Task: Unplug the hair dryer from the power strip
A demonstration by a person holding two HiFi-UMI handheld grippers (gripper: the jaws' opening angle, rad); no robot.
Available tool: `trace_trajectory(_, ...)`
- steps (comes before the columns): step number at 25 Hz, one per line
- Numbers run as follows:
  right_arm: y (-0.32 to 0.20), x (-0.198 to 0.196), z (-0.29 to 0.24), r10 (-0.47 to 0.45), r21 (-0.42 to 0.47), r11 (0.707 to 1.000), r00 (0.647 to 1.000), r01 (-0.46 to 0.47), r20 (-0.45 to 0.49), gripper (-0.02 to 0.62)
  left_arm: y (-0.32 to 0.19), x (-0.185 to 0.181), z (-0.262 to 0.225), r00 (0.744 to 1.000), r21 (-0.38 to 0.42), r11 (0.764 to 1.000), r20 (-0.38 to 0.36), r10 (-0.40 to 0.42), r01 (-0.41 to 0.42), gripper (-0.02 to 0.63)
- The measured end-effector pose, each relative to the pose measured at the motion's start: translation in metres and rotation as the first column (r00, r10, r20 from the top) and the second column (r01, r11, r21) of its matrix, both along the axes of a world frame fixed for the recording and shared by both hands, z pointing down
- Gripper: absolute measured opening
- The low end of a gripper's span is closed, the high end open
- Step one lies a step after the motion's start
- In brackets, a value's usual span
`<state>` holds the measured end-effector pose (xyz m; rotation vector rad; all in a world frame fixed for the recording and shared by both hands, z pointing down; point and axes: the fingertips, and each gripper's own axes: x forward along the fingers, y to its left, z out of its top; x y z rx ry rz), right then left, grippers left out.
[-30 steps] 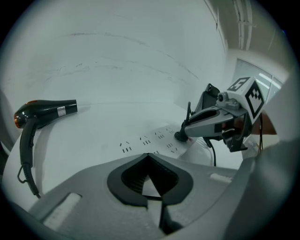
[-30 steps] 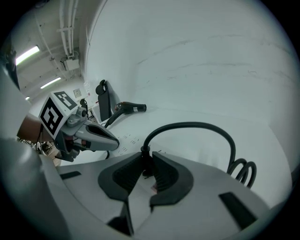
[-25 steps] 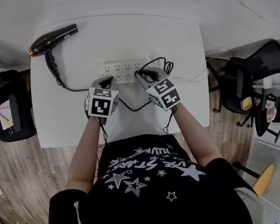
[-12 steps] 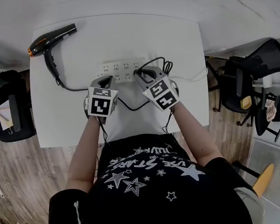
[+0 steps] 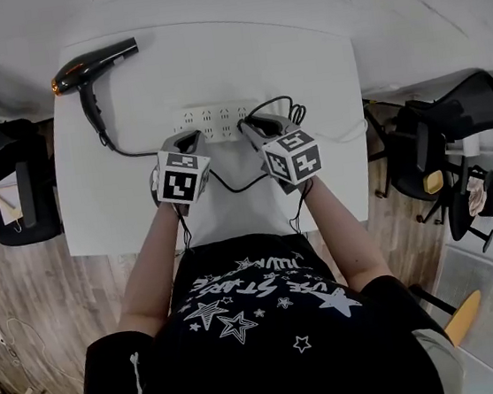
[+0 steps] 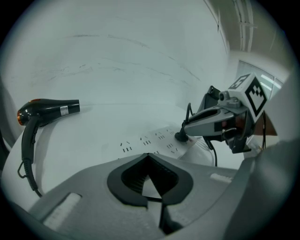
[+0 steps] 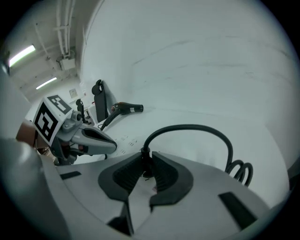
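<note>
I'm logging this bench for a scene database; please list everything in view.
table: one, white, centre of view
hair dryer: one, black, table's far left corner
power strip: one, white, mid-table
plug: one, black, in the strip's right end
cord: one, black, arching up from the plug
office chairs: several, black, both sides of table
left gripper: one, grey, jaws shut, at strip's left end
right gripper: one, grey, jaws closing with the plug between them
person: one, black starred shirt, near edge
</note>
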<state>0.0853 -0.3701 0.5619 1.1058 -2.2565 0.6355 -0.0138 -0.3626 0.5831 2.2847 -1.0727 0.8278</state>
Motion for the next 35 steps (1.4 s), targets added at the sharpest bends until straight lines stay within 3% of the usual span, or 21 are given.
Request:
trace_trajectory(2, 0.001, -0.002, -0.002, -0.035, 0.031, 0.999, 0.997, 0.038, -0.073, 0.069, 0.000, 0.000, -0.001, 1.000, 0.006, 1.000, 0.001, -0.005, 0.005, 0.008)
trace_trajectory(5, 0.008, -0.012, -0.005, -0.193, 0.113, 0.965, 0.930, 0.238, -0.312, 0.066, -0.001, 0.000, -0.001, 1.000, 0.006, 1.000, 0.002, -0.008, 0.008, 0.008)
trace_trajectory(7, 0.010, -0.014, -0.004, -0.233, 0.122, 0.949, 0.906, 0.291, -0.352, 0.064, -0.002, 0.000, 0.000, 1.000, -0.001, 1.000, -0.004, -0.011, 0.011, 0.008)
trace_trajectory(9, 0.009, -0.012, -0.003, -0.217, 0.111, 0.959, 0.928, 0.260, -0.301, 0.064, -0.001, 0.000, 0.000, 1.000, -0.005, 1.000, -0.008, -0.014, 0.014, 0.008)
trace_trajectory(12, -0.003, -0.007, -0.020, -0.071, 0.106, 0.991, 0.996, 0.076, -0.044, 0.063, -0.001, 0.000, 0.001, 1.000, 0.000, 1.000, -0.004, -0.007, 0.007, 0.008)
trace_trajectory(13, -0.010, -0.004, -0.032, -0.015, 0.106, 0.994, 0.999, 0.011, 0.039, 0.063, -0.001, 0.000, 0.000, 1.000, 0.005, 1.000, -0.004, -0.003, 0.003, 0.008)
trace_trajectory(14, -0.016, -0.002, -0.042, 0.010, 0.116, 0.993, 0.998, -0.016, 0.054, 0.063, -0.001, 0.000, 0.000, 1.000, 0.010, 1.000, -0.006, -0.001, 0.001, 0.008)
trace_trajectory(18, -0.017, -0.010, -0.048, -0.090, 0.161, 0.981, 0.990, 0.106, -0.108, 0.064, -0.001, -0.002, 0.000, 1.000, 0.006, 1.000, -0.017, -0.004, 0.004, 0.008)
trace_trajectory(25, -0.001, -0.012, -0.036, -0.088, 0.127, 0.987, 0.992, 0.099, -0.091, 0.066, -0.002, -0.001, 0.001, 0.999, 0.003, 1.000, -0.038, -0.002, 0.002, 0.008)
trace_trajectory(29, 0.006, -0.014, -0.042, -0.075, 0.134, 0.987, 0.994, 0.086, -0.083, 0.066, 0.002, -0.003, 0.000, 0.994, 0.005, 1.000, -0.109, 0.012, -0.012, 0.008)
trace_trajectory(35, 0.017, -0.007, -0.053, -0.031, 0.152, 0.987, 0.996, 0.044, -0.082, 0.067, 0.016, -0.007, -0.006, 0.992, 0.007, 0.998, -0.112, 0.064, -0.063, 0.008)
